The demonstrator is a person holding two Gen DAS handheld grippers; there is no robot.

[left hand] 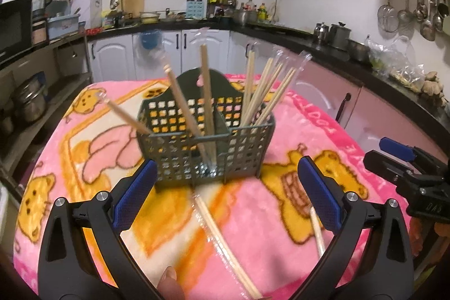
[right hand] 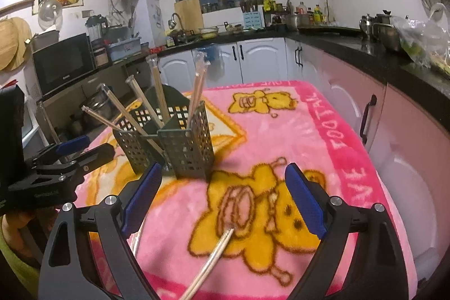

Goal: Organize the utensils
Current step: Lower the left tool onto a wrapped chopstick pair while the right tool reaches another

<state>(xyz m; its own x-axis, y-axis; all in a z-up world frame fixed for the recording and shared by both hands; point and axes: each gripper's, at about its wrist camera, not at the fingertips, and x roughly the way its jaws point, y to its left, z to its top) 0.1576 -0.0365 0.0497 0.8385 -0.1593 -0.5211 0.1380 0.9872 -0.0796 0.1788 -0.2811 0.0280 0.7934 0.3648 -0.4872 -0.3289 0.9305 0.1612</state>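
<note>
**Kitchen surface, pink bear blanket, chopstick caddy mid-sort**

Pink bear-print blanket (left hand: 281,238) covering the surface. Dark mesh utensil caddy (left hand: 205,142) standing upright near its middle, wrapped chopsticks (left hand: 264,92) inside, leaning outward, tips up. One wrapped pair (left hand: 225,243) lying flat before the caddy, long axis running away from the left claw (left hand: 227,187). Another pair (right hand: 213,255) flat under the right claw (right hand: 222,196). Both claws spread wide, gripping nothing.

The blanket (left hand: 253,229) is soft fluffy cloth. The basket (left hand: 205,142) looks like matt dark plastic with a perforated grid. The chopsticks (left hand: 264,92) are pale wood, some in glossy clear plastic sleeves. The finger pads (right hand: 305,200) are blue with a fine rough texture.
</note>
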